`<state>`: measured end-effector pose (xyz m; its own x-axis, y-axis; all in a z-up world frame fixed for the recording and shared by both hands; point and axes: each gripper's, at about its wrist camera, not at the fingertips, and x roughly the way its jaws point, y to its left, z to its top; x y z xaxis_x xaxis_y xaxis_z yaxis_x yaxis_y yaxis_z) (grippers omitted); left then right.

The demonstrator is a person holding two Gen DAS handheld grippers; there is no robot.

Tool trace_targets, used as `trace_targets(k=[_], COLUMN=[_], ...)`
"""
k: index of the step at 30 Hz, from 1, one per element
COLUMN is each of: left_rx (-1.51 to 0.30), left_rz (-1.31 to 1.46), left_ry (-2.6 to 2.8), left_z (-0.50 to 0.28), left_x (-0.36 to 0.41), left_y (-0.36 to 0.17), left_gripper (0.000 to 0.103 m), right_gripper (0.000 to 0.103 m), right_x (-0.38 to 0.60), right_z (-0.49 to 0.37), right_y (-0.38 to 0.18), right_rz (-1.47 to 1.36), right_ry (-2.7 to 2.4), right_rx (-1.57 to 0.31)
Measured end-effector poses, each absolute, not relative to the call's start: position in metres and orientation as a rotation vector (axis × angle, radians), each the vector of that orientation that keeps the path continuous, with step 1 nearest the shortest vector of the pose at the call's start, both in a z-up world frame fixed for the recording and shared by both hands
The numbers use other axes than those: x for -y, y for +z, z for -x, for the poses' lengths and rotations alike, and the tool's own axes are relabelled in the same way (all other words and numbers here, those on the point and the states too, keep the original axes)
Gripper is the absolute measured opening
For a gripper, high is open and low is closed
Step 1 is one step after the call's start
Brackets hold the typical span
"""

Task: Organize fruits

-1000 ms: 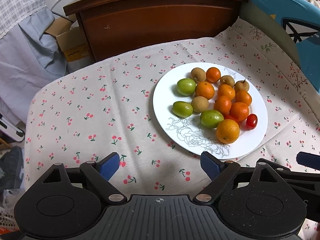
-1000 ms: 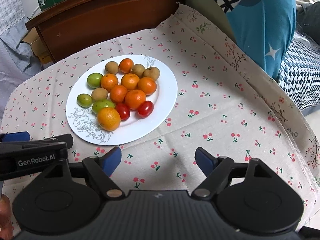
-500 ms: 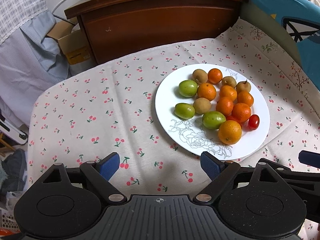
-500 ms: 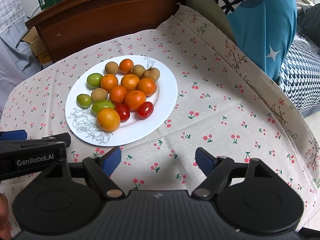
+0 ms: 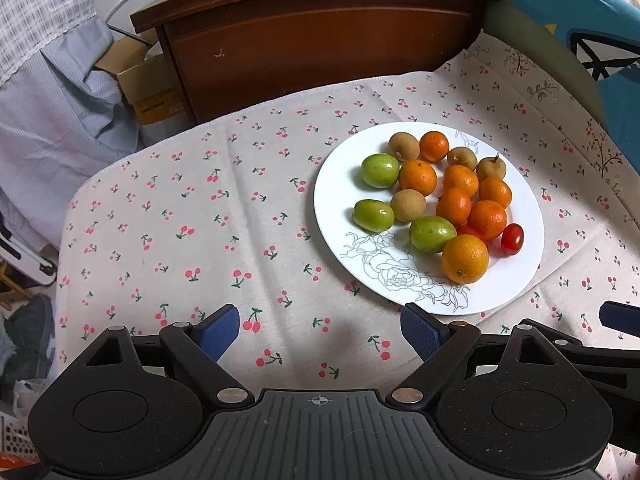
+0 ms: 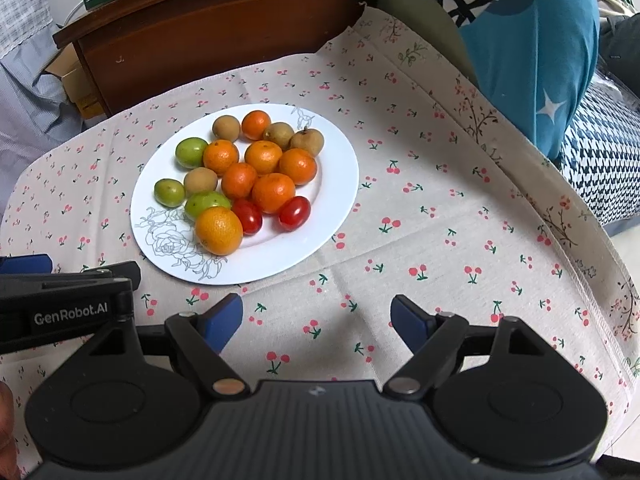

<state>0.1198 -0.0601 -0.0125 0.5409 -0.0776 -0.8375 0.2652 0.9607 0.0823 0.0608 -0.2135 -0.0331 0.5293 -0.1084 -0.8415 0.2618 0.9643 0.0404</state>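
Fruit [image 5: 460, 204] partly overlaps on the plate [image 5: 332, 200]; both grippers' fingers [image 5: 218, 330] [image 6: 222, 320] gape, empty.

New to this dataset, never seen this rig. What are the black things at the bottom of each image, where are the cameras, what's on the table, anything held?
No robot arm here: a person carries a two-finger gripper in each hand, each with a fisheye camera looking forward along its blue-padded fingers. One picture comes from the left gripper, the other from the right gripper; the left one also shows at the right view's left edge. Both are open and hold nothing. On the cherry-print tablecloth sits a white plate of mixed fruit: oranges, green fruits, brown fruits and two cherry tomatoes.
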Motion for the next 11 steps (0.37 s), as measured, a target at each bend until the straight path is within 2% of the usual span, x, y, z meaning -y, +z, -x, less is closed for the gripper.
trace_targets(k=[11], left_rx=[-0.948], left_rz=[-0.225], left_ry=[-0.203], left_z=[-0.1135], left_x=[0.0588], left_y=[-0.0079], left_gripper=[0.089], right_gripper=[0.081], right_x=[0.2096], right_z=[-0.0545], right_y=[-0.0324], right_rz=[-0.165], right_ry=[-0.215], right_rx=[-0.979])
